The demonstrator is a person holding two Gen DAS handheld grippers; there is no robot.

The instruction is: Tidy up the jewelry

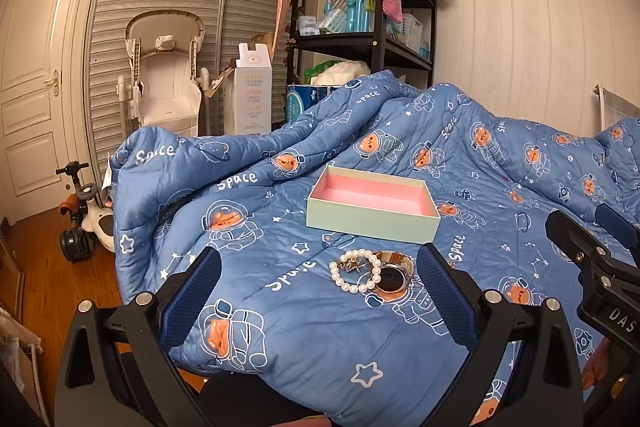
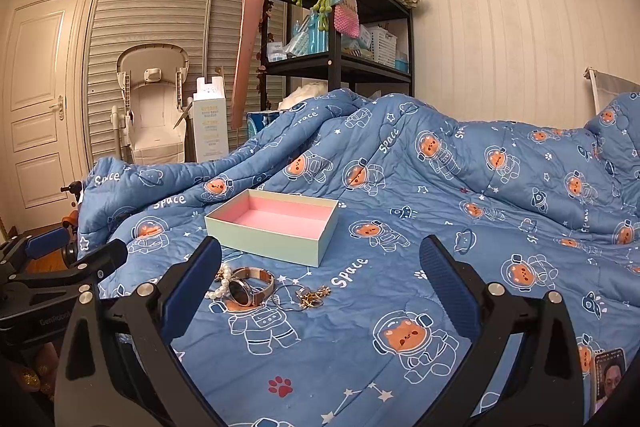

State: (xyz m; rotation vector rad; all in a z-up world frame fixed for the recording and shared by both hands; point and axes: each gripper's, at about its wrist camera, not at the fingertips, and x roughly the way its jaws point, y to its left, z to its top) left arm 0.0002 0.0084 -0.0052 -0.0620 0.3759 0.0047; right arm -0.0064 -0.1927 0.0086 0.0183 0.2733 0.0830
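Observation:
A pale green box with a pink lining [image 1: 372, 205] [image 2: 276, 223] lies open and empty on the blue quilt. Just in front of it lie a white pearl bracelet [image 1: 354, 277] [image 2: 219, 289], a rose-gold watch [image 1: 394, 273] [image 2: 250, 287] and small gold pieces on a thin chain [image 2: 312, 297]. My left gripper [image 1: 318, 259] is open, above the quilt, with the pearls and watch between its fingers. My right gripper [image 2: 320, 247] is open, with the jewelry near its left finger [image 2: 192, 291].
The blue astronaut quilt [image 1: 280, 307] [image 2: 440, 227] is bunched up behind the box. A black shelf [image 1: 376, 39] with bottles and hanging knit bags stands at the back. A high chair [image 1: 164, 83], a white carton [image 1: 250, 95], a door and a child's ride-on toy [image 1: 86, 215] are at left. A phone [image 2: 608, 375] lies at lower right.

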